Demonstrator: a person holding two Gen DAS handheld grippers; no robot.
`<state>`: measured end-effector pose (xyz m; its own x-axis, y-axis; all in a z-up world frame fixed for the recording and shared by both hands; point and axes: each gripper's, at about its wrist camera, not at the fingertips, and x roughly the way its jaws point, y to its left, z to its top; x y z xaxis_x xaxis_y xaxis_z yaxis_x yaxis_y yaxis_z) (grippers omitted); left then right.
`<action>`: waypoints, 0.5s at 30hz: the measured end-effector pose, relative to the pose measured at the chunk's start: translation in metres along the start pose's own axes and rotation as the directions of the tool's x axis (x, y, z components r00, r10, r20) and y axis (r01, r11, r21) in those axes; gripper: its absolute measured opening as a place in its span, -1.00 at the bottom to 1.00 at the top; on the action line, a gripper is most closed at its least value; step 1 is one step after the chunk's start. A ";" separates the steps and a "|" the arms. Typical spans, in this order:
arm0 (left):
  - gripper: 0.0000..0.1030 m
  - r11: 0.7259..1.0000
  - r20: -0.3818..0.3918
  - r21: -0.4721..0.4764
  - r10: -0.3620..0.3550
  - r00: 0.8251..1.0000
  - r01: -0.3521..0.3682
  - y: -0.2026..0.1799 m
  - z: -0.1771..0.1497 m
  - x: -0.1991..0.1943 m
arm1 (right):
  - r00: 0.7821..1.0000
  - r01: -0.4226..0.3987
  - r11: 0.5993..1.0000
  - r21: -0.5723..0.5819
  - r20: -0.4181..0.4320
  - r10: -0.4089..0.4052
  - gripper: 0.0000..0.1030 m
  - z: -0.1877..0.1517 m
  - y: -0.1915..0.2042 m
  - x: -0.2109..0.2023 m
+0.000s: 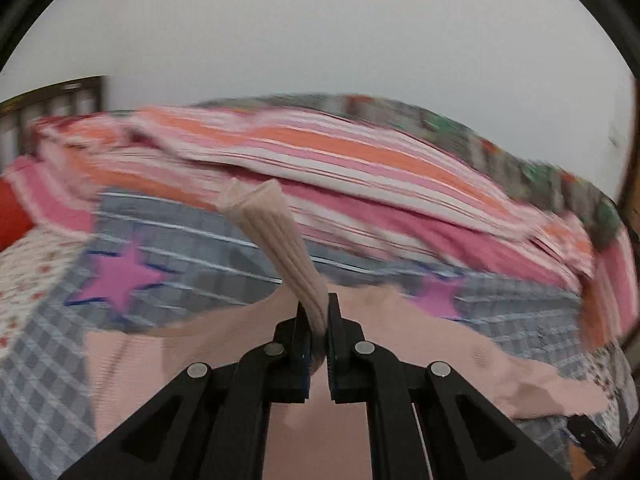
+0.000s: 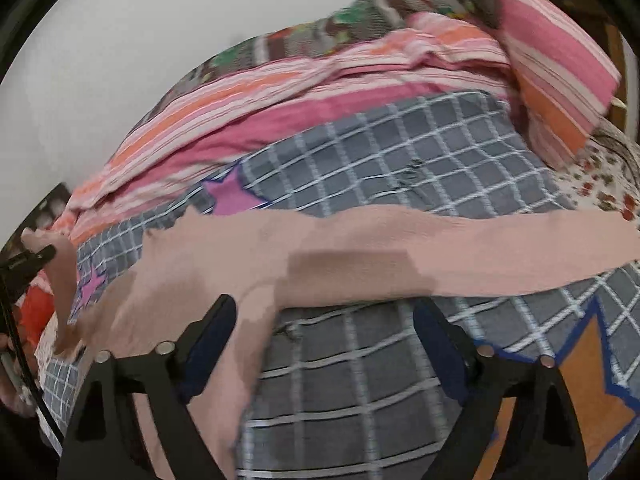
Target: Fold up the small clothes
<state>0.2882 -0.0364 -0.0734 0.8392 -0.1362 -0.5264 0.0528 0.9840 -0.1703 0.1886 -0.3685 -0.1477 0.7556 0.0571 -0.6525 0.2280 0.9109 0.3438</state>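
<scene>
Left fingers (image 1: 318, 312) clamped on ribbed cuff of pale pink garment (image 2: 360, 248); right fingers (image 2: 328, 320) wide.

Plain pale wall (image 1: 320, 32), dark slatted headboard (image 1: 60, 98), bed under grey checked cover (image 2: 400, 160), striped bedding (image 1: 320, 152)

1. The left gripper (image 1: 318, 316) is black plastic, with angular linkage arms and round silver pins at the joints.
2. The right gripper (image 2: 324, 320) is the same black build, with dark blue pads (image 2: 208, 344) inside its fingers.
</scene>
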 end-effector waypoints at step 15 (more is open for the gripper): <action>0.51 0.968 -0.224 -0.051 -0.251 0.942 0.246 -0.090 -0.066 0.047 | 0.999 -0.054 0.998 0.038 -0.002 0.054 0.69 0.009 -0.010 0.009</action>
<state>0.2868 -0.1392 -0.1374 0.6559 -0.4012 -0.6394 0.2300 0.9130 -0.3370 0.1989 -0.3810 -0.1507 0.7657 0.1069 -0.6343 0.2101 0.8904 0.4037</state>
